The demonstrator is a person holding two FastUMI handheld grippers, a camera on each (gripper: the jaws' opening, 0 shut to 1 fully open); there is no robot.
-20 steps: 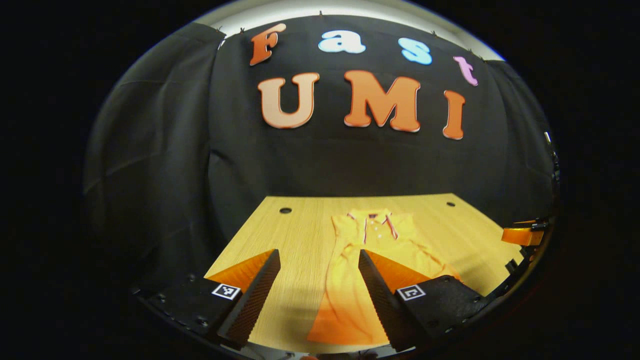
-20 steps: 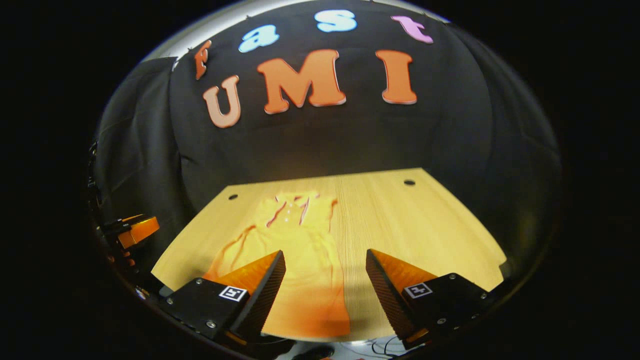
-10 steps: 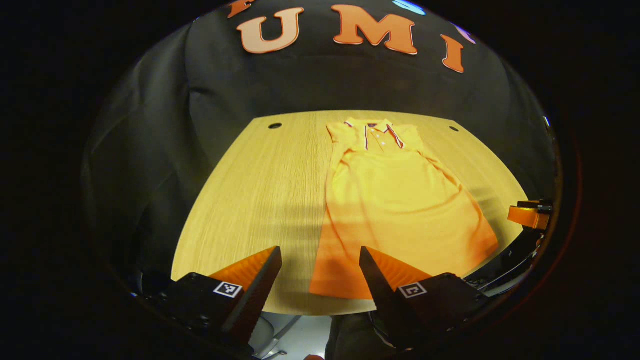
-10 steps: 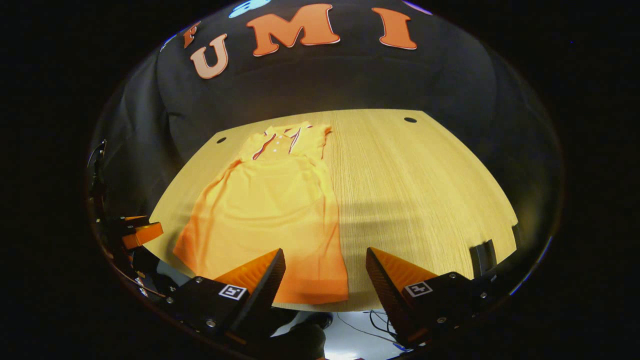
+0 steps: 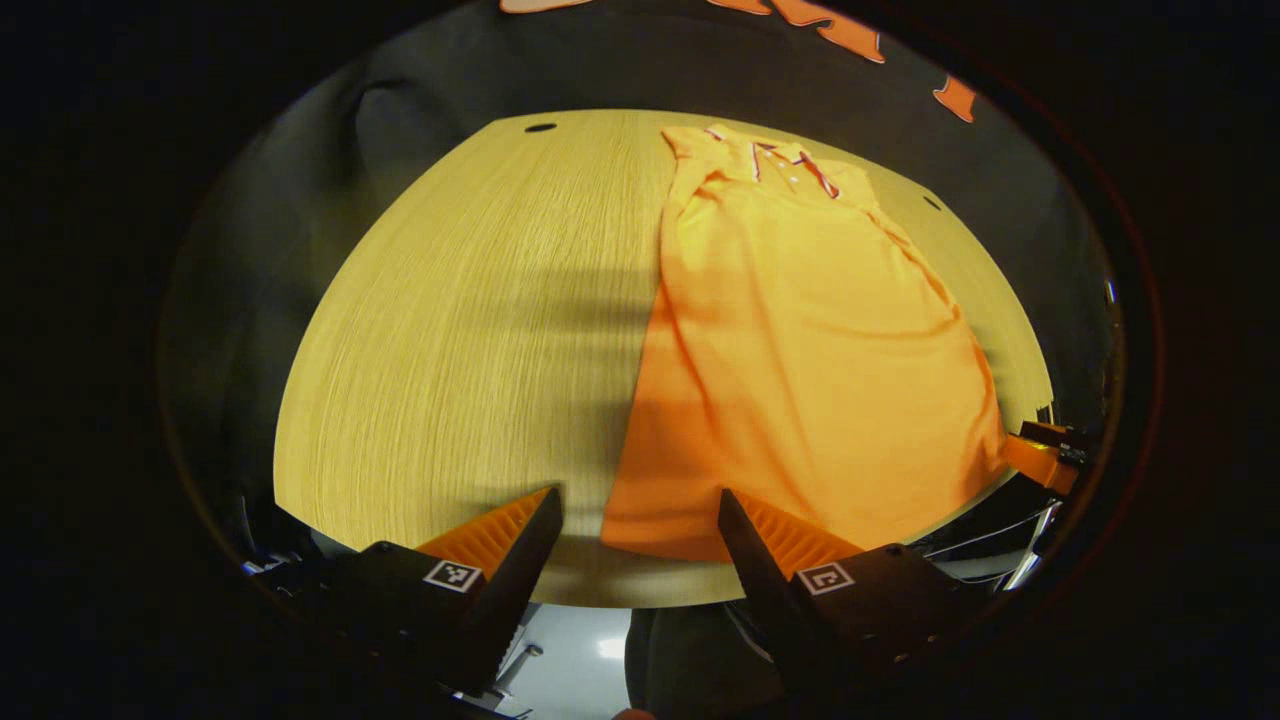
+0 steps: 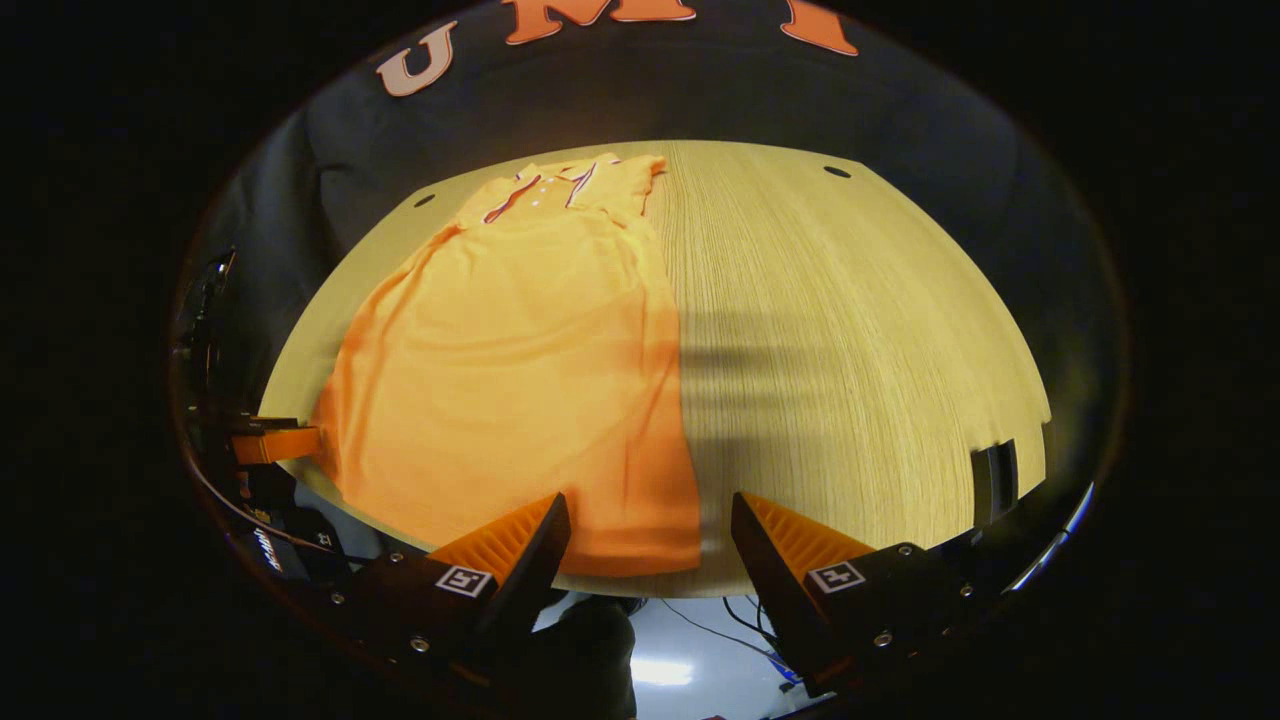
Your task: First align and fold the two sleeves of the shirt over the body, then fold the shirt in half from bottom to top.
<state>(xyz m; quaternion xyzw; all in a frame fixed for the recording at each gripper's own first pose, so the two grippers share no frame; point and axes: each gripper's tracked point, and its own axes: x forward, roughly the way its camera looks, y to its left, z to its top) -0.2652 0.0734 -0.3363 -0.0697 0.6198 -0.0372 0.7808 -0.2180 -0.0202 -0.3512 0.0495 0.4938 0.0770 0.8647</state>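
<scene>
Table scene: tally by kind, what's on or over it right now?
Shirts: 1, the orange shirt lying flat on the wooden table
Tables: 1
Grippers: 2, left gripper and right gripper, both open over the shirt's near hem
Total: 4

Light wood-grain table (image 5: 470,330), rounded corners, small dark hole (image 5: 540,127) near far left corner in left gripper view, another hole (image 6: 837,171) upper right in right gripper view. One orange shirt (image 5: 800,340) lies flat on it, collar at the far edge, hem at the near edge. Shirt sits right of centre in left gripper view, left half of the frame (image 6: 520,360) in right gripper view.
</scene>
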